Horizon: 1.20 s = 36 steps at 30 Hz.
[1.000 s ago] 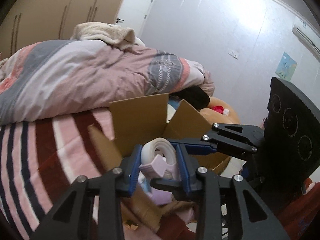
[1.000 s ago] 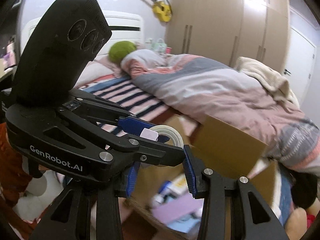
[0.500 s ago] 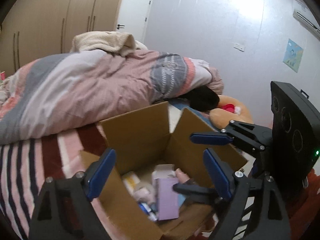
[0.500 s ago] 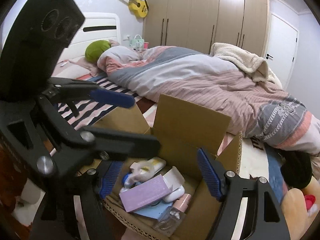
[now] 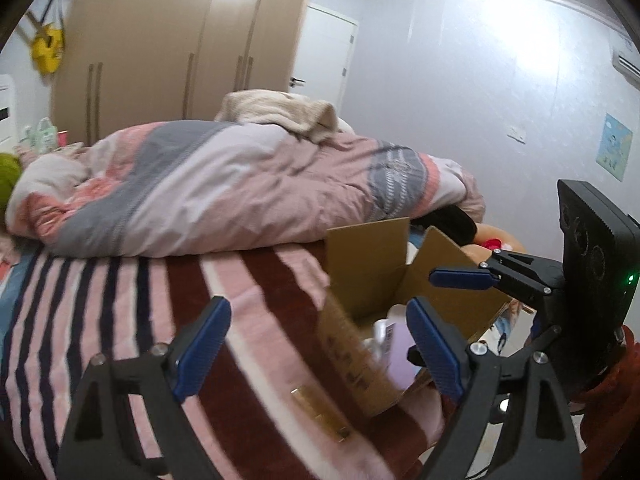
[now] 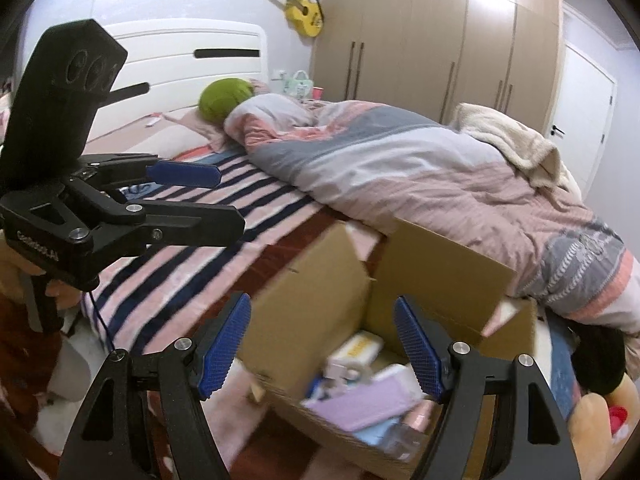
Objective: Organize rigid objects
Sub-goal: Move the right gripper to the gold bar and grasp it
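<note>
So, going left to right in the right wrist view: left gripper (image 6: 200, 196) at mid-left, jaws spread wide, gripping nothing. Striped blanket (image 6: 192, 264) underneath. Right gripper (image 6: 320, 344) at bottom centre, released too, hanging over the open cardboard box (image 6: 432, 280) at lower right. Inside the box: a purple box (image 6: 352, 408), a tape dispenser (image 6: 348, 368), some blurry bits. Rumpled duvet (image 6: 400, 168) across the right, guitar (image 6: 300, 4) up top.
</note>
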Available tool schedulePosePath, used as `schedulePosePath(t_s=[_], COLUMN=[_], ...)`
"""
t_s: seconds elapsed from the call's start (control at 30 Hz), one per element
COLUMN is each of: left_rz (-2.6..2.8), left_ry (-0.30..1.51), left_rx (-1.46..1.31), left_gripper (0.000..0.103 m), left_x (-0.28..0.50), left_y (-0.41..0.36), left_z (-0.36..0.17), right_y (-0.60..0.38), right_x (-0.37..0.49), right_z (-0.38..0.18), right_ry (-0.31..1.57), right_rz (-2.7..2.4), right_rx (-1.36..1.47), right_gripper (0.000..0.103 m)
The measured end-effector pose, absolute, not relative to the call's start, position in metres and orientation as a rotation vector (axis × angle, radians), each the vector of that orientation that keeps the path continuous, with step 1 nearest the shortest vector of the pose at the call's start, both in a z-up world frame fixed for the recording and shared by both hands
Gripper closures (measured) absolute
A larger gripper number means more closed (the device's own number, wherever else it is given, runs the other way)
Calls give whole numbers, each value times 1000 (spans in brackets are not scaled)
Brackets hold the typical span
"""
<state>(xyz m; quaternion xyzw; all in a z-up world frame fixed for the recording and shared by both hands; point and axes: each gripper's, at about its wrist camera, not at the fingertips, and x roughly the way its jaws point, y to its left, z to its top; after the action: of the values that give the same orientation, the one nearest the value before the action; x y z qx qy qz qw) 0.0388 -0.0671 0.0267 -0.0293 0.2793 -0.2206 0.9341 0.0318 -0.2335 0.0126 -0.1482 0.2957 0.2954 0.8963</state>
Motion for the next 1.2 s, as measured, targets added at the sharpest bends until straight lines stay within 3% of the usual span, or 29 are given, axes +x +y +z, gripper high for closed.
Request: schedulePosePath(t_s=[0.37, 0.6, 0.9, 0.93, 1.03, 1.2], left_rz=[-273, -210, -183, -176, -177, -196], left_ry=[536, 568, 610, 611, 621, 628], left_rx=[-132, -158, -233, -247, -299, -378], left_gripper=[15, 15, 15, 15, 15, 15], left_x=[-3, -15, -17, -17, -17, -18], left_y=[28, 56, 69, 70, 71, 70], left_z=[-12, -61, -104, -107, -116, -127], right_y=[-129, -92, -116, -119, -129, -130], right_x=[-11, -16, 16, 20, 28, 25], right_z=[0, -52, -119, -122, -138, -155], right_ry=[598, 679, 769, 773, 824, 797], right_rz=[819, 803, 401, 373, 313, 212], right_rx=[-292, -263, -303, -306, -313, -348], right_gripper=[32, 33, 38, 39, 54, 61])
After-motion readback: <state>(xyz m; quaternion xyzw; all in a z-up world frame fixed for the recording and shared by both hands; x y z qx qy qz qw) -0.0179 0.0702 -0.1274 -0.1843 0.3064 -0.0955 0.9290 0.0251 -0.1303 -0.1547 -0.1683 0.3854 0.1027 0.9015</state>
